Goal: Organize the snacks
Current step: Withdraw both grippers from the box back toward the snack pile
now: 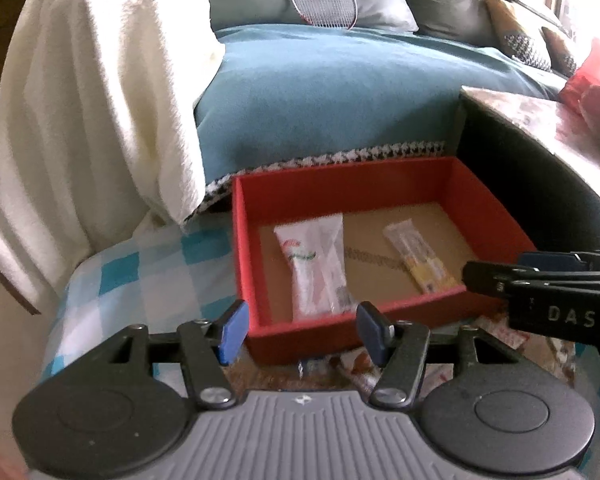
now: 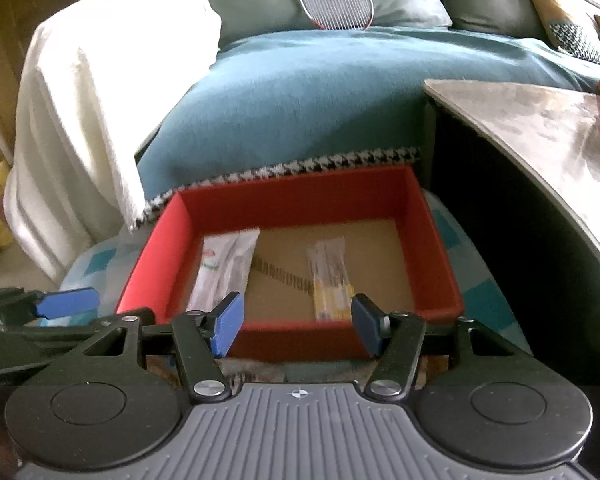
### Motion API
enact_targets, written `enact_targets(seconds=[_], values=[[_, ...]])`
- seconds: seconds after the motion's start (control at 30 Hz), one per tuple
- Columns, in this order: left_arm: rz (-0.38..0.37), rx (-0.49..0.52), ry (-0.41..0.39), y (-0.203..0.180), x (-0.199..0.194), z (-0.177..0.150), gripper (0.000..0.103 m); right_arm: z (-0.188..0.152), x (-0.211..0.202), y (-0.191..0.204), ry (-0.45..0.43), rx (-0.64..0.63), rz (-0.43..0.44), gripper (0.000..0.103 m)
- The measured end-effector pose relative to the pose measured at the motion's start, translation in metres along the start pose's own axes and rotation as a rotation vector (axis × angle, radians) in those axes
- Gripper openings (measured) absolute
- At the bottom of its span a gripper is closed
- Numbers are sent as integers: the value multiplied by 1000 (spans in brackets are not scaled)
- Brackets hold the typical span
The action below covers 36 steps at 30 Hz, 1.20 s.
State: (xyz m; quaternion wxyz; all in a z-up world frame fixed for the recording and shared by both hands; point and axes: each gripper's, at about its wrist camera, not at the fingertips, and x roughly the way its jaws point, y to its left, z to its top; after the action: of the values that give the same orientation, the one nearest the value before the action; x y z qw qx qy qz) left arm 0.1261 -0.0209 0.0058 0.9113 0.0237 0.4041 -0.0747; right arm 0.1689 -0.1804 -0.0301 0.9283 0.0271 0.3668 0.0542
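Two snack packets inside the red box [image 2: 292, 200]: a white packet [image 2: 224, 272] on the left part of the floor, a yellow packet [image 2: 332, 284] more to the right, well apart, both flat on the brown cardboard bottom. Probably light and thin, with a soft, crinkly and a little slippery film; contents maybe fragile, so only gentle pressure. Best hold: across the narrow width near one end, or on the sealed edge, not on the middle where the snack can break.

Box open on top, no lid in view, low stiff walls, much free floor between and behind the packets. Likely light cardboard, easy to push away by accident. Standing on a blue and white checked cloth [image 1: 140, 280], against the edge of a teal blanket [image 1: 320, 92].

More wrappers [image 1: 360, 372] visible below the near wall of the box, partly hidden by the tools, kind unclear; seemingly not yet sorted.

Left gripper [image 1: 304, 332] just before the near wall, jaws released, nothing between them. Right gripper [image 2: 298, 328] also before the near wall, jaws apart and empty.

Further out: a white towel [image 1: 100, 120] hanging at the left, a racket [image 2: 336, 0] on the cushions behind, a pale counter [image 2: 540, 128] at the right.
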Motion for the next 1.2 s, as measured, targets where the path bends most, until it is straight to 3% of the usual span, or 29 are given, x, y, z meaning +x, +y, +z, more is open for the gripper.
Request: enact_targets(seconds=[0.6, 0.97, 1.2], values=[[-24, -32, 125, 18, -7, -47, 60, -47, -22, 3, 86, 11, 23, 72], [-76, -130, 228, 20, 26, -49, 70, -68, -24, -10, 155, 44, 26, 74], [-18, -100, 246, 13, 52, -48, 78, -66, -22, -10, 162, 48, 50, 75]])
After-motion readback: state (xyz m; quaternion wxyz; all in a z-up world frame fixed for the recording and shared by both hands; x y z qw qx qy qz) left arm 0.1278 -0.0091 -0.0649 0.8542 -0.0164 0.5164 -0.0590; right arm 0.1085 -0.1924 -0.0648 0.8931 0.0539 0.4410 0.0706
